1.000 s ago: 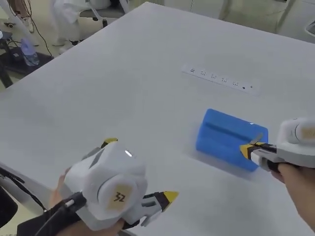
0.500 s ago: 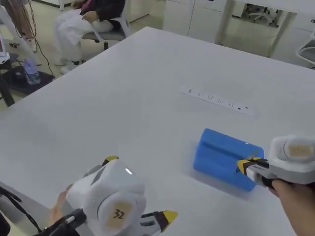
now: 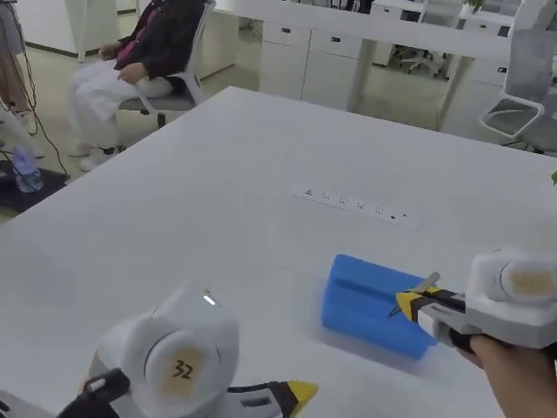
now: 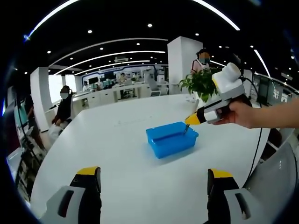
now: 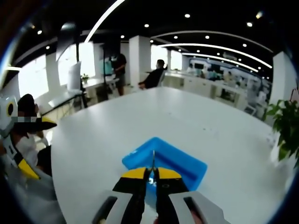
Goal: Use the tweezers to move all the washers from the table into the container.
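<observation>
An open-plan office: rows of white desks (image 3: pixel 341 63), swivel chairs (image 3: pixel 512 120), ceiling spotlights (image 4: pixel 149 25), a potted plant (image 4: pixel 200 85)

The tweezers (image 5: pixel 153 161) in the right claw (image 5: pixel 152 175) are a thin sliver above the blue container (image 3: pixel 370 305); whether their tips hold a washer is too small to tell. The container's inside is blurred. The left claw (image 4: pixel 153 173) runs off the head view's lower edge.

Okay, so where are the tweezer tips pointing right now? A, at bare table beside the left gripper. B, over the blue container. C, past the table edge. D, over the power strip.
B: in the right gripper view the tweezers, clamped in the right gripper, reach out over the blue container.
</observation>
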Motion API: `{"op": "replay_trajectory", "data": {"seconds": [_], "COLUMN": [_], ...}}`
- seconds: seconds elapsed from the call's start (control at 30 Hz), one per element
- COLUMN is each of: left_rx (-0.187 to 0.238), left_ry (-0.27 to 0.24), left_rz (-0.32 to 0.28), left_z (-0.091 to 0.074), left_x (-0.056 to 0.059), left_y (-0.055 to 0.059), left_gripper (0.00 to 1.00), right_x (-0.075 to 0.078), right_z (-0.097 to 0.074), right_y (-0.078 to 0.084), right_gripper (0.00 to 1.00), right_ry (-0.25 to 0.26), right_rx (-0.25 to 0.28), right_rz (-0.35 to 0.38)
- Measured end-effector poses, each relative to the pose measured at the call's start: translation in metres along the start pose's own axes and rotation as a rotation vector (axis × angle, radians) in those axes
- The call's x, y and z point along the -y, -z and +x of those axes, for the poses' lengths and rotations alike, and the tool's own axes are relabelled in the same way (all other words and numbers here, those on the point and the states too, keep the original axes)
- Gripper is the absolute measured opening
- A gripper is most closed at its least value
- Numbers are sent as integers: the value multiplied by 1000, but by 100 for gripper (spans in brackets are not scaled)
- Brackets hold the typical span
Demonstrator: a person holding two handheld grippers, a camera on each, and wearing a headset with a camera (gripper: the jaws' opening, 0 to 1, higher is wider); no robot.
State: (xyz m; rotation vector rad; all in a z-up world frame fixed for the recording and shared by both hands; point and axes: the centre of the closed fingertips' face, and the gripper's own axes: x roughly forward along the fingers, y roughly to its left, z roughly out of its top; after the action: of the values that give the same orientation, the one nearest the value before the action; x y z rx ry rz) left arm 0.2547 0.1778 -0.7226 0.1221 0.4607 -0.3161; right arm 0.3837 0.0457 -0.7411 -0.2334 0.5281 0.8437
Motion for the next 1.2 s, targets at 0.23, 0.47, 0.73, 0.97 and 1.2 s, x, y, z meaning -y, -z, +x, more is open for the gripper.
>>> {"op": "replay_trajectory", "data": {"seconds": [0.23, 0.47, 0.73, 0.97, 1.2], "left_rx": [10, 22, 40, 25, -8], "left_ry": [92, 210, 415, 531, 695], "left_rz": [-17, 34, 10, 81, 211], "left_z": [1, 9, 21, 22, 12], "left_x": [13, 35, 76, 100, 128], "left_y": [-27, -50, -75, -82, -76], "left_gripper": [88, 76, 54, 41, 34], "right_x": [-17, -37, -59, -81, -96], "right_z": [-19, -38, -52, -61, -64], "right_y": [-3, 5, 19, 30, 38], "right_gripper": [4, 4, 4, 4, 4], "right_ry": [-35, -102, -161, -202, -249], "right_rx": [27, 17, -33, -65, -86], "right_rz": [-10, -7, -97, -153, -154]}}
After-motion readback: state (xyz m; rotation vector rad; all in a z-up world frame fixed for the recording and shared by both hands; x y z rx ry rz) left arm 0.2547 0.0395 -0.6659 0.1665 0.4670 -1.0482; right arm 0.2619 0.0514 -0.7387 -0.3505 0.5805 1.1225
